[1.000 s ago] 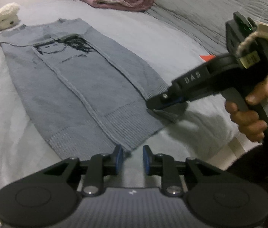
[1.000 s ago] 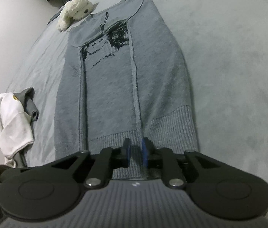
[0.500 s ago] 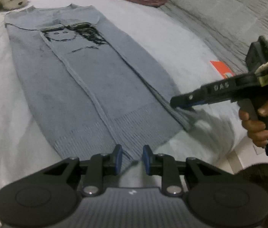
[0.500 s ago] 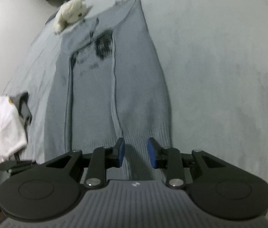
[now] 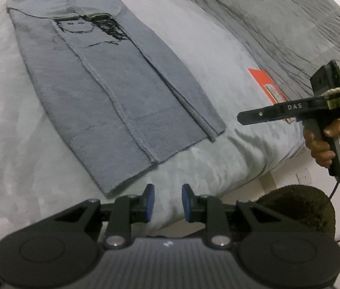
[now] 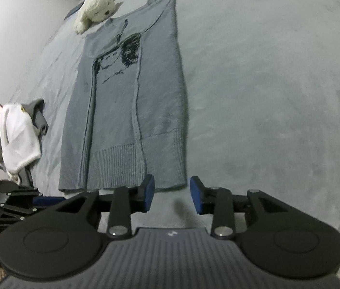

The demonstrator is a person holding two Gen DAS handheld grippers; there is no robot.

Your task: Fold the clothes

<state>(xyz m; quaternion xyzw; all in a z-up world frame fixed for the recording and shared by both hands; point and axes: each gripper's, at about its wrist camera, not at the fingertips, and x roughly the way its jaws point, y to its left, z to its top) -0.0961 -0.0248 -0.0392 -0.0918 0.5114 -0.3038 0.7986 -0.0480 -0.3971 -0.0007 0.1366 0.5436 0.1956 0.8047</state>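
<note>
Sweater (image 5: 112, 91), grey knit, flat near bed's (image 5: 218, 55) foot edge, sides folded in: soft, limp, likely stretchy, so pinch ribbed hem corners; left tool (image 5: 165, 203) and right tool (image 6: 171, 193) both released, empty.

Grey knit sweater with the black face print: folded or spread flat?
Partly folded. The grey knit sweater lies as a long narrow strip, both side panels turned in over the front; no fold across its length yet.
</note>
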